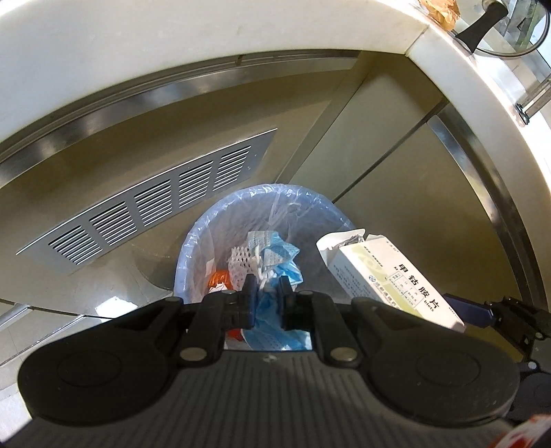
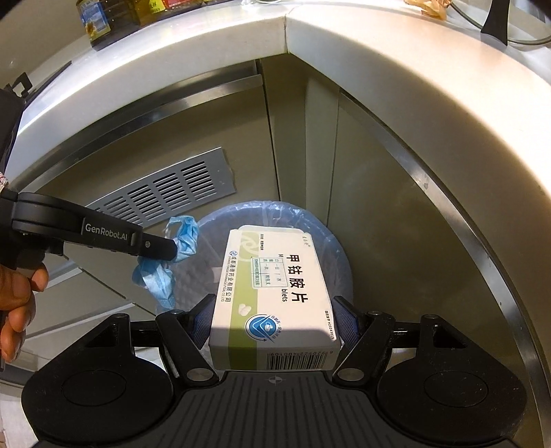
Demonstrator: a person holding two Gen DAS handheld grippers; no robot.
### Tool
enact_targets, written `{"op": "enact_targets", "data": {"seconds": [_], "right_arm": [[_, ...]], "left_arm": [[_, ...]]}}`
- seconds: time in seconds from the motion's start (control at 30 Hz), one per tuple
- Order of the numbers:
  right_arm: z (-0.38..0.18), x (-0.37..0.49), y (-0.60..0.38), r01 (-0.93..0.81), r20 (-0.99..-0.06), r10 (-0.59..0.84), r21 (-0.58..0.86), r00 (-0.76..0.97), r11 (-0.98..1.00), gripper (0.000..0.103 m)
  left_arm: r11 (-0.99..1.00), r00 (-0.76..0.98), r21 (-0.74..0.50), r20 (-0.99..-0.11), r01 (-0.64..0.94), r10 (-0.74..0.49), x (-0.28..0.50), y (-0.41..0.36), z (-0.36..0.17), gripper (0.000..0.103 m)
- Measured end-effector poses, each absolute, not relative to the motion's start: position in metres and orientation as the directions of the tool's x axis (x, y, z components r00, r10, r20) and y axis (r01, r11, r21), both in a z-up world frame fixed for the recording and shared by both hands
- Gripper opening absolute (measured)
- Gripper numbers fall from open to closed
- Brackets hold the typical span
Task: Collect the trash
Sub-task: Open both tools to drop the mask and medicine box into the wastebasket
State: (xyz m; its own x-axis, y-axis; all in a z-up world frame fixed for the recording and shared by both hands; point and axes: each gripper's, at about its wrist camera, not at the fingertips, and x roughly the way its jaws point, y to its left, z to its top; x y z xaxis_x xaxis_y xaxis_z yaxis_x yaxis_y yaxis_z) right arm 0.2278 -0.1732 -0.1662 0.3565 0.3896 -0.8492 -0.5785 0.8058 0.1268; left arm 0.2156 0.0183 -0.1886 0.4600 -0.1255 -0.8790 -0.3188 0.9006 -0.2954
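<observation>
A round bin lined with a pale blue bag [image 1: 193, 241] [image 2: 330, 237] stands on the floor in the cabinet corner, holding white foam netting [image 1: 241, 263], an orange scrap and other waste. My left gripper [image 1: 267, 289] is shut on a crumpled blue face mask [image 1: 268, 310] [image 2: 184, 237], which hangs over the bin's near-left rim. My right gripper [image 2: 273, 320] is shut on a white and green medicine box [image 2: 272, 296] [image 1: 389, 279], held above the bin's opening. The box's far flap is open in the left wrist view.
A pale countertop [image 2: 378, 62] wraps around the corner above the bin. A slotted metal vent [image 1: 155, 210] [image 2: 172, 193] sits in the cabinet panel at left. Bottles [image 2: 98, 20] and a glass pan lid [image 1: 509, 31] are on the counter. A hand [image 2: 17, 303] holds the left gripper.
</observation>
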Motion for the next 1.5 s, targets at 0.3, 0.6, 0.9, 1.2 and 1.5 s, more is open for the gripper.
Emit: {"op": "enact_targets", "data": {"seconds": [0.3,0.6,0.9,1.2,1.5], "right_arm": [[-0.166,0.227,-0.173,-0.572,-0.853,0.384,0.128,0.352,0.81,0.071],[-0.168,0.231,-0.17,-0.579,-0.852,0.395,0.138,0.345,0.804,0.071],[-0.169,0.229,-0.165,-0.591,-0.849,0.403,0.14,0.341,0.794,0.071],[-0.172,0.229,-0.165,-0.581,-0.845,0.408,0.148,0.346,0.8,0.071],[-0.185,0.241,-0.163,-0.533,-0.835,0.437,0.215,0.334,0.818,0.075]], "left_arm": [[0.903,0.449,-0.282,-0.886,-0.324,-0.116,0.22,0.018,-0.194,0.029],[0.901,0.432,-0.274,-0.895,-0.337,-0.111,0.207,0.017,-0.192,0.029],[0.898,0.439,-0.274,-0.893,-0.345,-0.103,0.201,0.021,-0.186,0.029],[0.898,0.439,-0.275,-0.892,-0.343,-0.105,0.197,0.021,-0.182,0.029],[0.9,0.432,-0.264,-0.896,-0.346,-0.096,0.196,0.025,-0.18,0.029]]}}
